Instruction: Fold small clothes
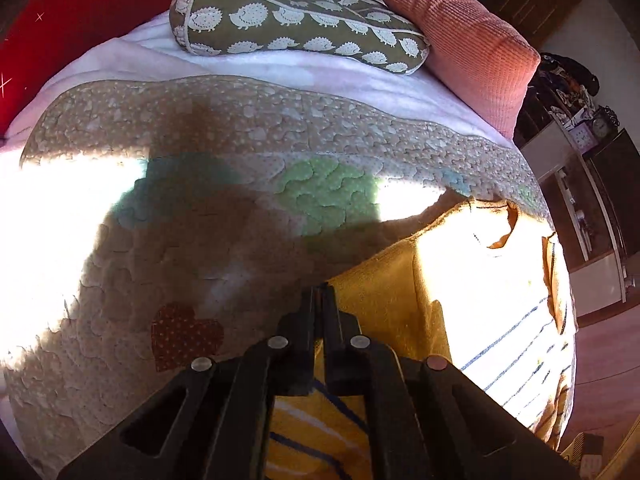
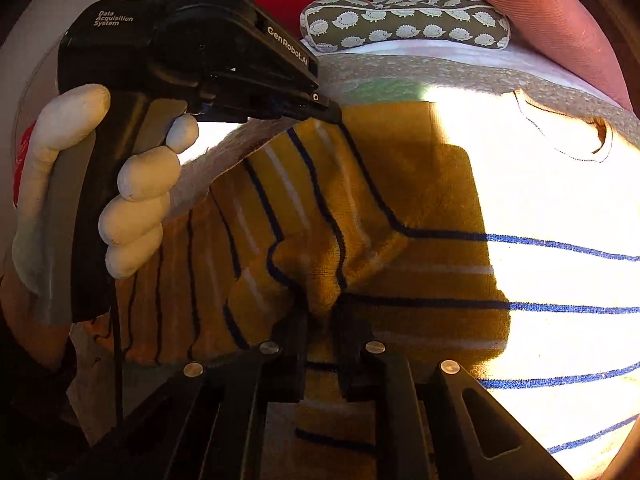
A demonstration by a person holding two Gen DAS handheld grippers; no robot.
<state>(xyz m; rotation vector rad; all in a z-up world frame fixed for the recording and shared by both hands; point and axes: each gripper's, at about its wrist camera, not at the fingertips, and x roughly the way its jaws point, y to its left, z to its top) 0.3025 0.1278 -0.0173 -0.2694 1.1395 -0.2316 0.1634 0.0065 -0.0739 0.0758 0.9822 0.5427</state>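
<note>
A small yellow shirt with blue and white stripes (image 2: 400, 200) lies on a quilted bed cover (image 1: 200, 200); it also shows in the left wrist view (image 1: 460, 280). Its collar (image 2: 600, 136) points to the far right. My left gripper (image 1: 319, 292) is shut on the shirt's left edge and lifts it; it also shows in the right wrist view (image 2: 332, 116), held by a gloved hand (image 2: 132, 200). My right gripper (image 2: 320, 312) is shut on a bunched fold of the shirt near its lower middle.
A hedgehog-print pillow (image 1: 296, 20), a pink ribbed cushion (image 1: 460, 32) and a red cushion (image 1: 80, 20) lie at the far end of the bed. Shelves with clutter (image 1: 580, 120) stand to the right. Strong sunlight washes out part of the shirt.
</note>
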